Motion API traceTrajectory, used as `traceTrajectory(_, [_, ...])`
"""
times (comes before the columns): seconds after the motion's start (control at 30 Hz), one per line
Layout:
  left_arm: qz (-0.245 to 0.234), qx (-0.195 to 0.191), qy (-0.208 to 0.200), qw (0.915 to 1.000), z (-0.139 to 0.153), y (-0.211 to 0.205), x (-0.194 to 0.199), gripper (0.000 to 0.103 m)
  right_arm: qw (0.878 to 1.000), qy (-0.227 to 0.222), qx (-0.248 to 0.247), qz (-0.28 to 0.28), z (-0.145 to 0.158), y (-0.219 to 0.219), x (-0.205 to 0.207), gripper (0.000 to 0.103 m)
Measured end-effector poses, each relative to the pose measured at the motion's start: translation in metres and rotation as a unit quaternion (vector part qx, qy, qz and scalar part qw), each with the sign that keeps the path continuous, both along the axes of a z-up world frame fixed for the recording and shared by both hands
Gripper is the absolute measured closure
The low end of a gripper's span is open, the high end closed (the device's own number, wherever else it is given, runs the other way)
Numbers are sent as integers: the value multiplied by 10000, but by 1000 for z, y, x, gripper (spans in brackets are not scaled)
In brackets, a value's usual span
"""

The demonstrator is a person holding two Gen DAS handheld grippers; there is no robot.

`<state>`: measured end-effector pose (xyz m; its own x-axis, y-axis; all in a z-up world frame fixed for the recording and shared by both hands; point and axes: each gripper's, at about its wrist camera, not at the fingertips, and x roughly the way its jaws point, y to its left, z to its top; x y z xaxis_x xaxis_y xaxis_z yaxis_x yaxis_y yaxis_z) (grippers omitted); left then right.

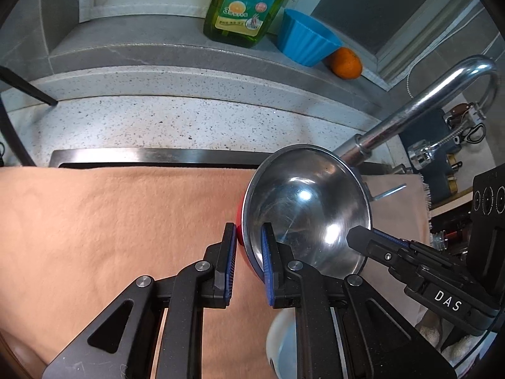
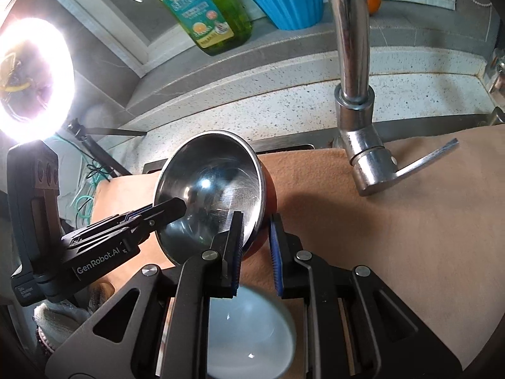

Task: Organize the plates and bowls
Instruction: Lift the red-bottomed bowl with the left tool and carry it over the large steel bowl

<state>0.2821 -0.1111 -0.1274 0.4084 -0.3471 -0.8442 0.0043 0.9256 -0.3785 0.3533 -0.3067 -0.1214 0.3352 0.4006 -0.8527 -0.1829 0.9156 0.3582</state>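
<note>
Lifting: steel bowl (image 1: 307, 208), both grippers clamping opposite rim sides
left gripper (image 1: 247, 263): pinching near rim
right gripper (image 2: 255, 249): pinching too
Next: needing level carry toward white bowl (image 2: 249, 334)

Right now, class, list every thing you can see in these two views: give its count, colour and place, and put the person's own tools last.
bowl: one, steel inside and red outside, held above the cloth.
pale bowl: one, whitish, on the cloth below the tools.
cloth: one, peach, spread over the sink area.
tap: one, chrome, behind the cloth.
soap bottle: one, green, on the back ledge.
cup: one, blue, ribbed, on the ledge right of the bottle.
orange: one, on the ledge beside the cup.
ring light: one, white, far left.
left tool: black, blue pads, clamped on the bowl's rim.
right tool: black, blue pads, clamped on the opposite rim.
</note>
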Motion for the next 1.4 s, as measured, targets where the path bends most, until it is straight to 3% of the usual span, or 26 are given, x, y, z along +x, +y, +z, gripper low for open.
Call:
traceTrajectory(0.57, [58,-139,-351,9993,47,32,-68,89,9993,-262,15,281,54,29,-65,87])
traceTrajectory(1.0, [397,-93,-511,9979,65,85,-135,89,9967,-263,128,762,68,83,-119,87])
traceTrajectory(1.4, [995,62,-569,9934,73,147,-195,89,9883,-290,198,1482,74,157,-156,87])
